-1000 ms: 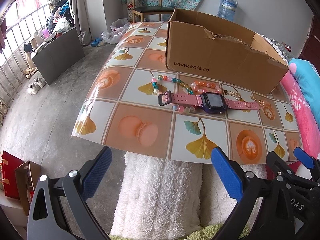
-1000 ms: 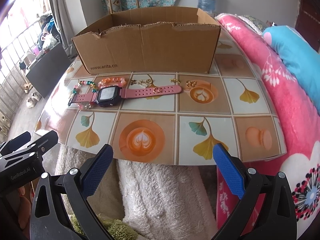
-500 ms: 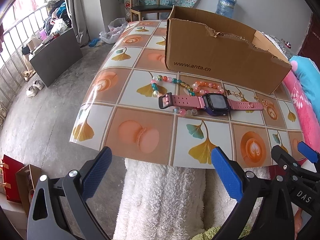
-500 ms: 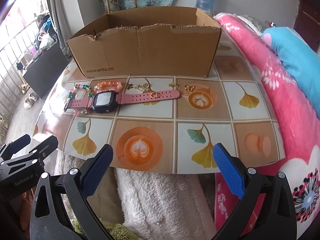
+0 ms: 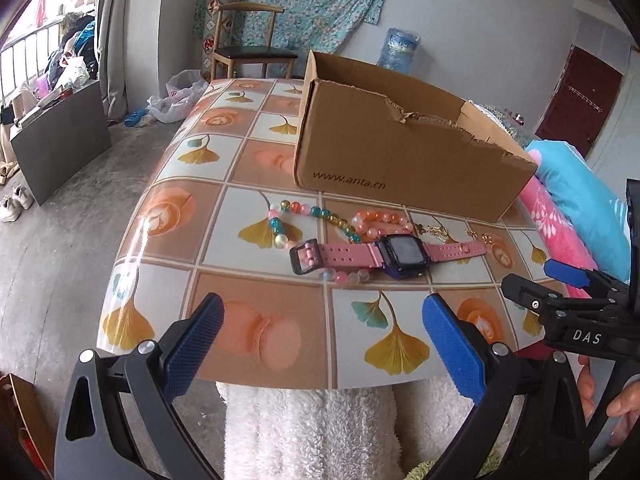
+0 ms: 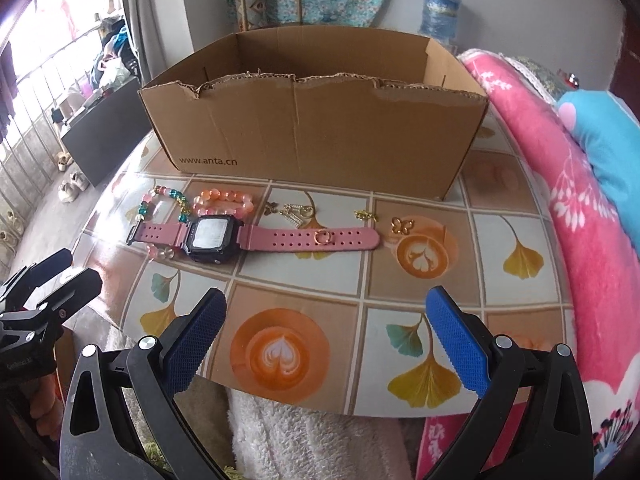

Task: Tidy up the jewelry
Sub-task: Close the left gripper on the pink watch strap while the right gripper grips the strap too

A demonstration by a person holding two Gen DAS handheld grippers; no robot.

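Note:
A pink-strapped watch [image 5: 384, 255] [image 6: 256, 237] lies flat on the patterned table [image 5: 256, 324], in front of an open cardboard box [image 5: 404, 140] [image 6: 316, 120]. Under and behind the watch lie a multicoloured bead bracelet [image 5: 316, 213] [image 6: 160, 200] and an orange-pink bead bracelet [image 5: 380, 220] [image 6: 224, 202]. Small gold earrings [image 6: 296, 212] and a gold butterfly piece [image 6: 402, 226] sit to the right. My left gripper [image 5: 320, 344] is open above the table's near edge, holding nothing. My right gripper [image 6: 324, 328] is open too, nearer than the watch strap.
A pink and blue blanket [image 6: 580, 184] piles up along the table's right side. White fluffy fabric [image 5: 312, 432] hangs below the near edge. A wooden chair [image 5: 248, 48] and a water bottle [image 5: 400, 50] stand beyond the box. The floor drops off left of the table.
Both grippers have moved forward toward the table, so the watch and box look closer. Both stay open. The jewelry has not moved.

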